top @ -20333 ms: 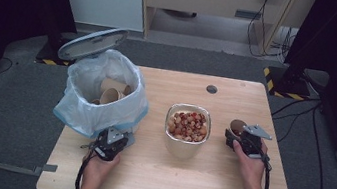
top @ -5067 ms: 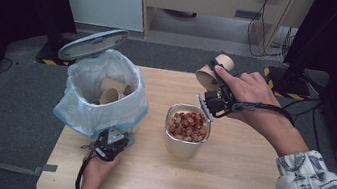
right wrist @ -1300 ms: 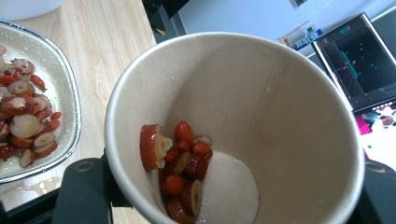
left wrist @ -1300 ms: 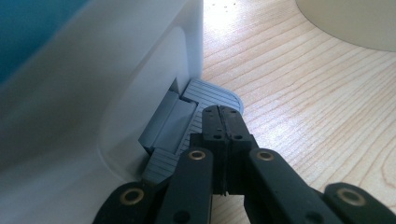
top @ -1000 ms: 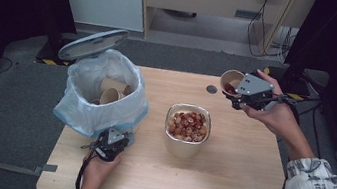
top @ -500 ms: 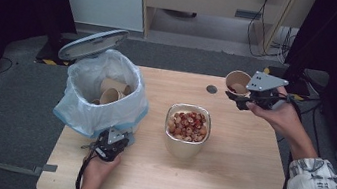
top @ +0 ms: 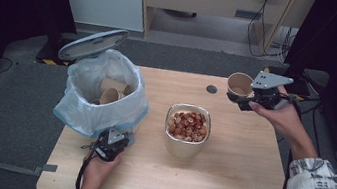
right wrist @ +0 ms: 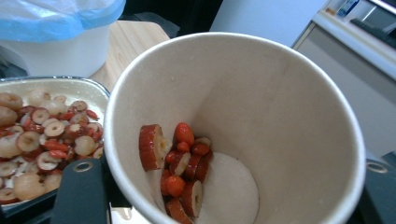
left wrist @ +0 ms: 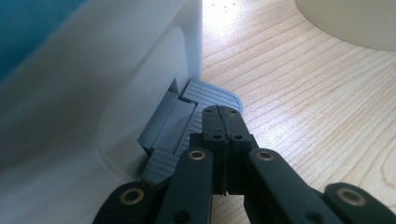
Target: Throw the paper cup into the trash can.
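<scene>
- White plastic bin (top: pixel 105 96), lined with a bag, is standing at the left of the bench (top: pixel 223 188); the left gripper (top: pixel 109 147) is resting, jaws pressed together, on its grey pedal (left wrist: pixel 205 98).
- Metal bowl (top: pixel 187 130) of red dried fruit is sitting mid-bench, between both hands.
- Paper cup (top: pixel 239 85) is being pinched by the right gripper (top: pixel 252 98), tilted with its mouth facing left toward the bowl, which lies lower and nearer the person; a few fruit pieces (right wrist: pixel 180 172) are lying inside.
</scene>
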